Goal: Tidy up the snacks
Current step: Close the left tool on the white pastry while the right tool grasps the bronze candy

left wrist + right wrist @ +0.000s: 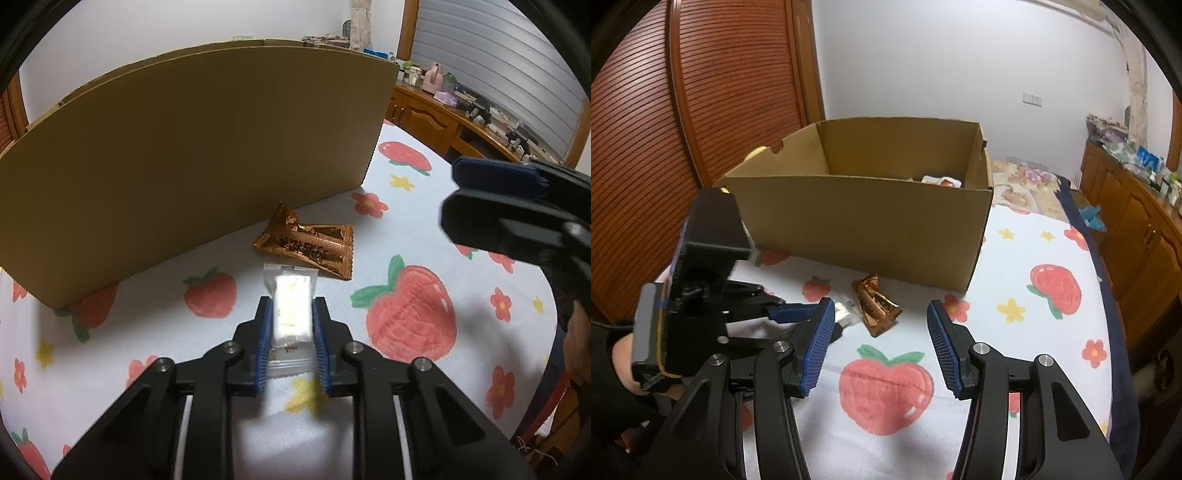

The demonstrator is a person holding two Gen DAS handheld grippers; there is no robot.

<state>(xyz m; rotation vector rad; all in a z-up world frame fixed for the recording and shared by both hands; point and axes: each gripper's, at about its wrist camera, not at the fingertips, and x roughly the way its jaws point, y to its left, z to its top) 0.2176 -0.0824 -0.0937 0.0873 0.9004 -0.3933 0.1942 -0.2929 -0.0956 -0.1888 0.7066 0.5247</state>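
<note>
My left gripper (291, 306) is shut on a clear-wrapped white snack (291, 310), held just above the strawberry-print cloth (480, 332). A brown foil snack packet (308, 245) lies on the cloth just beyond it, close to the wall of the open cardboard box (192, 162). In the right wrist view my right gripper (881, 314) is open and empty above the cloth, with the brown packet (876, 304) ahead between its fingers. The left gripper (798, 314) and its white snack (844, 310) show at the left. The box (864, 225) holds a snack (942, 181) at its far right.
The cloth-covered surface (1015, 258) runs right to a dark blue edge. Wooden cabinets (1137, 229) with clutter on top stand at the right, a slatted wooden door (701, 92) behind the box at the left. The right gripper (517, 206) hovers at the right of the left wrist view.
</note>
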